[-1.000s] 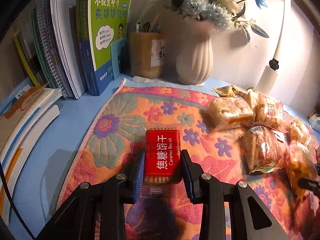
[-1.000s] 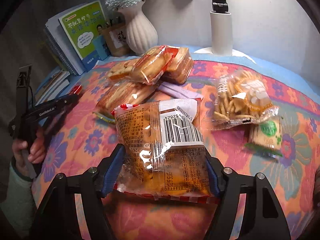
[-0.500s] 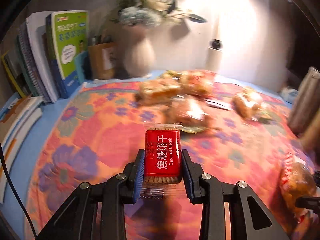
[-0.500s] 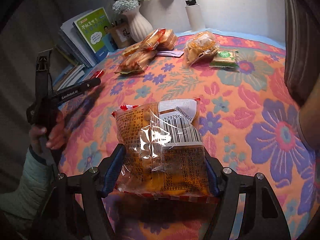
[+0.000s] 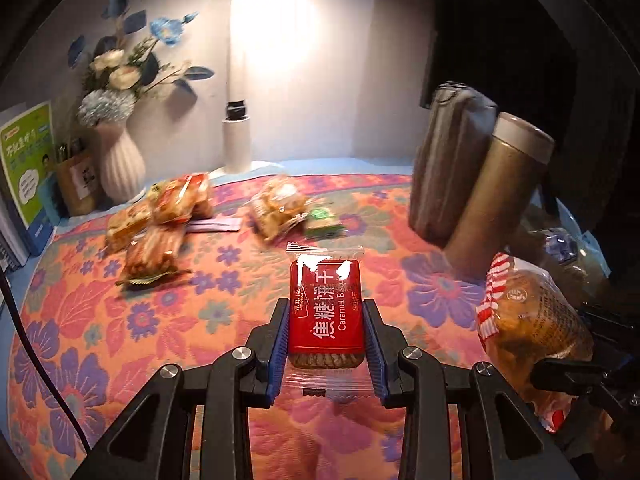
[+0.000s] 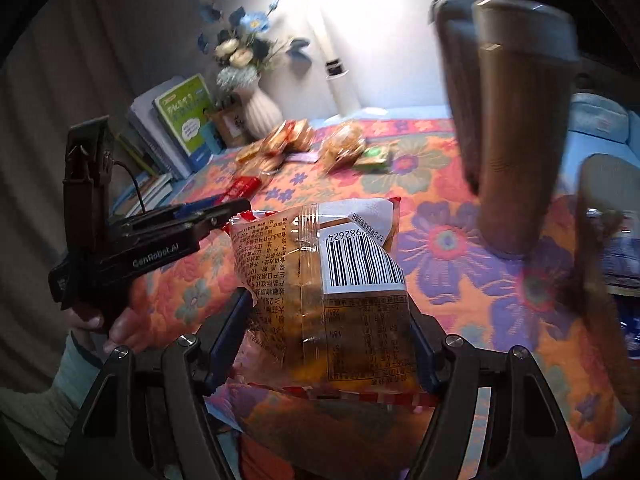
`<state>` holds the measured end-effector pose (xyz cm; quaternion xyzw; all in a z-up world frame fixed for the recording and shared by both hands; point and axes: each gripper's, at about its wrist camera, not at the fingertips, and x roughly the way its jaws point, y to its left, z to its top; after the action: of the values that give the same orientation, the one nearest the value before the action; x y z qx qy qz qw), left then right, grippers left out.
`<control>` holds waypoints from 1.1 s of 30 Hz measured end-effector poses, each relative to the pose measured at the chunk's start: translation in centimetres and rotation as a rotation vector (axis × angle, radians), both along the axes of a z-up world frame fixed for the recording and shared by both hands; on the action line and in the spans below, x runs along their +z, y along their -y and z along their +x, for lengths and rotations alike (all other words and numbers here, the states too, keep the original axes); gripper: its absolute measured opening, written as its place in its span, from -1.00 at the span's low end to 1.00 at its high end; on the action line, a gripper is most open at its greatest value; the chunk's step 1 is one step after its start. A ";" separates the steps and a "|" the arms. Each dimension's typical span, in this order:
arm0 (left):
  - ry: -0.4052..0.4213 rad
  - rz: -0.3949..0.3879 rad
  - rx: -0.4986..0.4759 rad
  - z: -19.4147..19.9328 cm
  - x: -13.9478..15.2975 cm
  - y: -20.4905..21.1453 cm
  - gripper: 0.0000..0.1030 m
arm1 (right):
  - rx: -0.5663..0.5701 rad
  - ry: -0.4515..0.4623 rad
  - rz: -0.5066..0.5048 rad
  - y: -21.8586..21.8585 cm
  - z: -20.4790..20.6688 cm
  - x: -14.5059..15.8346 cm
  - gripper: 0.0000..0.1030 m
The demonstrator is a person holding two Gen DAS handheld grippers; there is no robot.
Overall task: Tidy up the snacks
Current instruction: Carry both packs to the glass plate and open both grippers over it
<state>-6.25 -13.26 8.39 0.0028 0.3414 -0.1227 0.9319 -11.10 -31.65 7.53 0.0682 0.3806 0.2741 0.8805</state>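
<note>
My left gripper is shut on a small red caramel biscuit pack, held above the flowered cloth. My right gripper is shut on a clear bag of golden snacks with a barcode label; that bag also shows at the right of the left wrist view. In the right wrist view the left gripper reaches in from the left, held by a hand. Several other snack packs lie at the far side of the cloth.
Two tall brown-grey canisters stand close on the right. A white vase of flowers, a lamp post, a pen holder and upright books line the back and left. Blue clutter lies at far right.
Both grippers have swung to the right across the cloth, each still holding its snack. The books slid to the left edge and the canisters came into view close by.
</note>
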 end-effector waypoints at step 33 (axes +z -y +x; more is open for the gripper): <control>0.008 -0.026 -0.573 0.7 2.5 31.9 -0.19 | -0.655 0.044 0.017 28.1 6.7 2.4 0.42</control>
<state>-5.55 -45.18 10.94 0.0876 0.3216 -0.3856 0.8604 -4.40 -59.70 9.88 0.1884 0.3169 -0.0193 0.9293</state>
